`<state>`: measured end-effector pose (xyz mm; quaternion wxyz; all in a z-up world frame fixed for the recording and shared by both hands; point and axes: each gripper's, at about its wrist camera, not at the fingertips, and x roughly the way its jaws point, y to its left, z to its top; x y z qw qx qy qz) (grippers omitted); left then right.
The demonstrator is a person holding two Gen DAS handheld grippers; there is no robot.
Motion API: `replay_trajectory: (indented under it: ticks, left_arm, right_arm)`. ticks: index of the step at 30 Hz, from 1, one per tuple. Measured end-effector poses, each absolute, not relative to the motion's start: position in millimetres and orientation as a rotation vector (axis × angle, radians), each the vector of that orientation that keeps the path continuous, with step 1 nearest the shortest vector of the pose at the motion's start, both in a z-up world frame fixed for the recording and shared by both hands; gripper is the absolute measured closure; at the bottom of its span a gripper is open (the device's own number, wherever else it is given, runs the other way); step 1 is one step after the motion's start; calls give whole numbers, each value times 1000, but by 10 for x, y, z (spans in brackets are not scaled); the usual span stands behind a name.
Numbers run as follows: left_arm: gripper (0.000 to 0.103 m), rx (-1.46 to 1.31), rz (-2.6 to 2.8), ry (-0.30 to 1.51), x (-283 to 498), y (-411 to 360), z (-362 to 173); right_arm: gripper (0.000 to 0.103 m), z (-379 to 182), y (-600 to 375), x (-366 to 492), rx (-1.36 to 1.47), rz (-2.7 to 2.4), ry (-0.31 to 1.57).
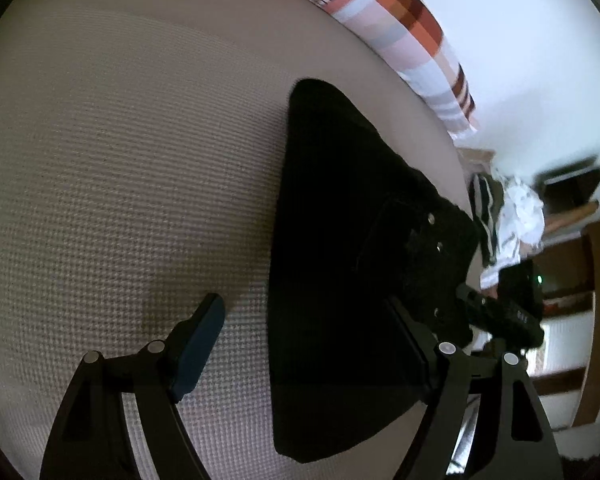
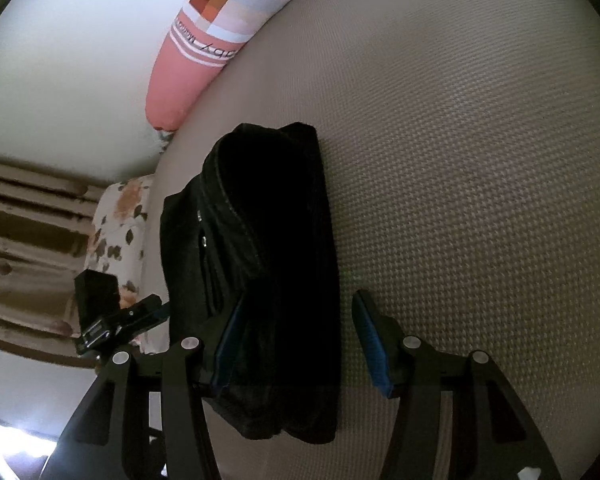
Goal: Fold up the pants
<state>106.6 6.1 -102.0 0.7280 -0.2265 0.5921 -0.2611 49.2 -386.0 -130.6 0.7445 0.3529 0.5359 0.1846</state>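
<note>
Both grippers look the same tbh: the left gripper (image 1: 308, 344) and right gripper (image 2: 296, 344) have black angular linkage arms, round silver pivot screws, and blue pads (image 2: 374, 344) lining the fingers.

Bedcover (image 1: 120, 160): beige, waffle-textured.
Pillow (image 1: 412, 28): pink, checked, along bedcover's far edge, against white wall (image 1: 540, 60).
Clothes pile (image 1: 512, 216): white and striped, beyond bedcover's corner.
</note>
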Motion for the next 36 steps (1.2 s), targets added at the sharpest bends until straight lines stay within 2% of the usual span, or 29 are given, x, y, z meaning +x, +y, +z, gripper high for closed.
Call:
replay_trajectory:
  ticks: [4,5,6,9,19,24,31,36]
  left_arm:
    - [25,-494,-611,1312,1111,-11,-1031]
    - [28,-484,-619,1309,1120,-31,-1026]
    - [36,-479,-630,1313,1136,-57,-1036]
    - [42,-494,-644,1307,1191,-89,-1060]
    - [43,-500,-655,1271,1298,-161,-1074]
    - [54,-375,-575,1240,1232,-290,-1017]
    - [62,-245,-465,1213,1170,-470,-932]
    - [74,-184,-445,1179,1096,-531,-817]
  right_arm:
    - [56,-1344,-3839,554,780,452,1189]
    - [56,-1344,-3830,571,775,461,1192]
    - [57,-1344,-3821,584,769,470,1196]
    - [58,-1364,-3806,596,772,493,1204]
    - [72,-1519,-3763,717,876,544,1166]
    - [76,-1361,-3627,642,782,459,1139]
    - [81,-1127,-3474,623,669,369,1114]
    - [85,-946,-3389,623,639,370,1093]
